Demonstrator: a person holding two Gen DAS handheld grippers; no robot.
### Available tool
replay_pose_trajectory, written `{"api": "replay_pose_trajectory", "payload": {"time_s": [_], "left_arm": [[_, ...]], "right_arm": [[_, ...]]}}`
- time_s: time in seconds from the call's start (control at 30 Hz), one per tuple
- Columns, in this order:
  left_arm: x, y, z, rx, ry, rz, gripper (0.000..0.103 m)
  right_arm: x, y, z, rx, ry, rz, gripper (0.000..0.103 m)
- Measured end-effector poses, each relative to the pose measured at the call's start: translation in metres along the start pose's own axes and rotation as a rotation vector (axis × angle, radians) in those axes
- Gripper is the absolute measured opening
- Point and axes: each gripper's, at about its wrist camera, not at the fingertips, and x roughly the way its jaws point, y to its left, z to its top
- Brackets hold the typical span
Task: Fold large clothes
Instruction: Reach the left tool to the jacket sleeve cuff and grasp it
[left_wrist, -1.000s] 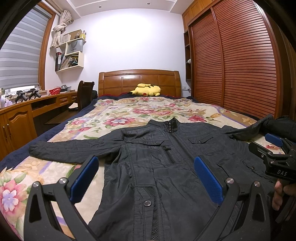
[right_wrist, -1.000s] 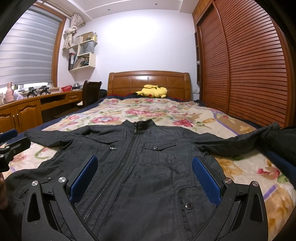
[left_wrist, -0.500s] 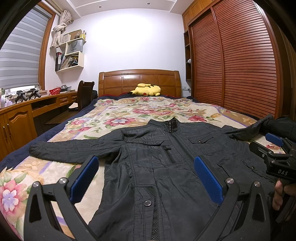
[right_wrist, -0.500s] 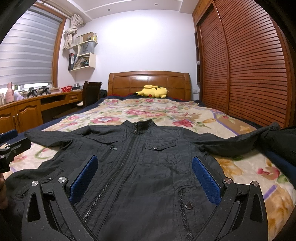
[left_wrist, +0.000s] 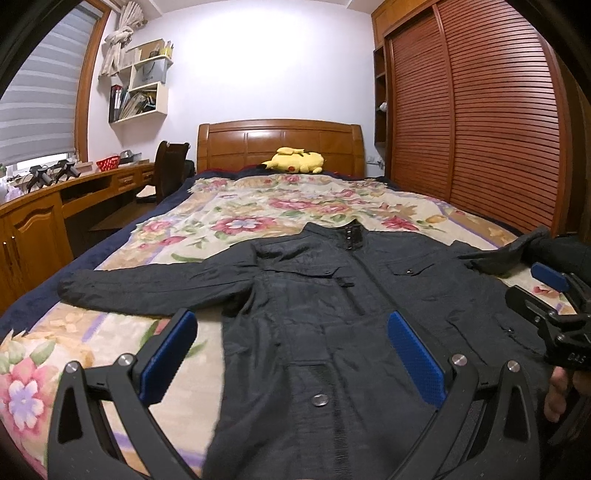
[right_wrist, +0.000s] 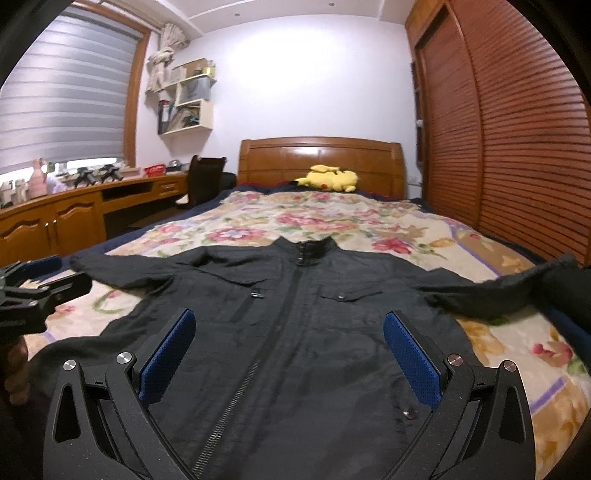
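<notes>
Both cameras have shifted slightly over the last second (right one most), but the black jacket (left_wrist: 332, 314) lies unchanged, flat and face-up on the floral bedspread (left_wrist: 229, 214), sleeves out. Left gripper (left_wrist: 291, 332) and right gripper (right_wrist: 288, 332) hover spread over its hem, holding nothing, so I'd say folding hasn't begun.
</notes>
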Motion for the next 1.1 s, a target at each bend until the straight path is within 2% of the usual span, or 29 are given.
{"api": "replay_pose_trajectory", "payload": {"time_s": [0.13,0.5,0.73,1.1], "left_arm": [[0.001,0.015,0.000,0.000,0.014,0.003,0.103],[0.010,0.066,0.002,0.083,0.068,0.108,0.103],[0.021,0.106,0.004,0.063,0.146,0.117,0.103],[0.038,0.175,0.017,0.054,0.191,0.152,0.103]], "right_arm": [[0.006,0.013,0.004,-0.020,-0.002,0.018,0.103],[0.027,0.051,0.022,-0.063,0.034,0.078,0.103],[0.042,0.068,0.041,-0.049,0.052,0.117,0.103],[0.086,0.105,0.065,-0.034,0.056,0.179,0.103]]}}
